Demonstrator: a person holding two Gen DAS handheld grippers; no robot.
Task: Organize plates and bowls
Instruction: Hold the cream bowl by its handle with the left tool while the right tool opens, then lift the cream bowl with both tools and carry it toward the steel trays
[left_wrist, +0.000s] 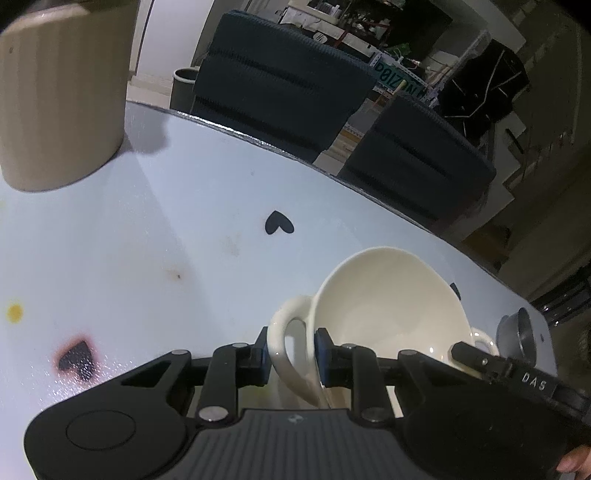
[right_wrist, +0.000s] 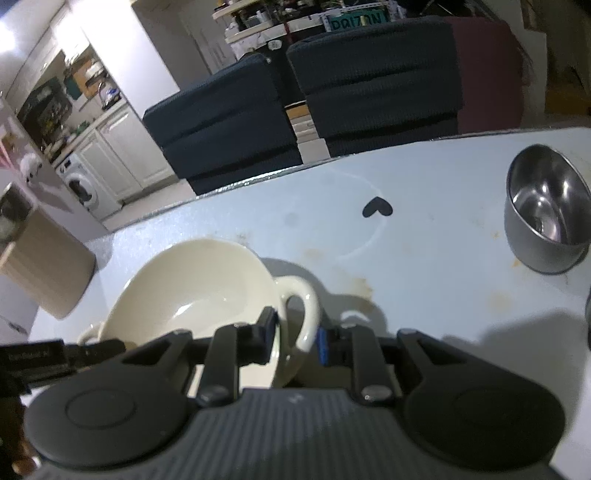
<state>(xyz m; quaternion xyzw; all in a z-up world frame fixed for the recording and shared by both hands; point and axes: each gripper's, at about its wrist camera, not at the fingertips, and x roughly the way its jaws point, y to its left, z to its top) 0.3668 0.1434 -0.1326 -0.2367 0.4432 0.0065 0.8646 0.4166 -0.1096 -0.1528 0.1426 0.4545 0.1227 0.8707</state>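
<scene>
The cream two-handled bowl (left_wrist: 384, 314) is tipped up, held by both tools. The left gripper (left_wrist: 291, 354) is clamped on one loop handle (left_wrist: 286, 354). The right gripper (right_wrist: 295, 341) is clamped on the other handle (right_wrist: 306, 321). The bowl is smooth and shiny. The white table (left_wrist: 184, 221) is flat with stains and black heart stickers (left_wrist: 279, 223). Bare tabletop stretches ahead to the curved far edge. A shiny steel bowl (right_wrist: 546, 218) stands well apart to the right. A ribbed tan container (left_wrist: 59, 96) stands far left.
</scene>
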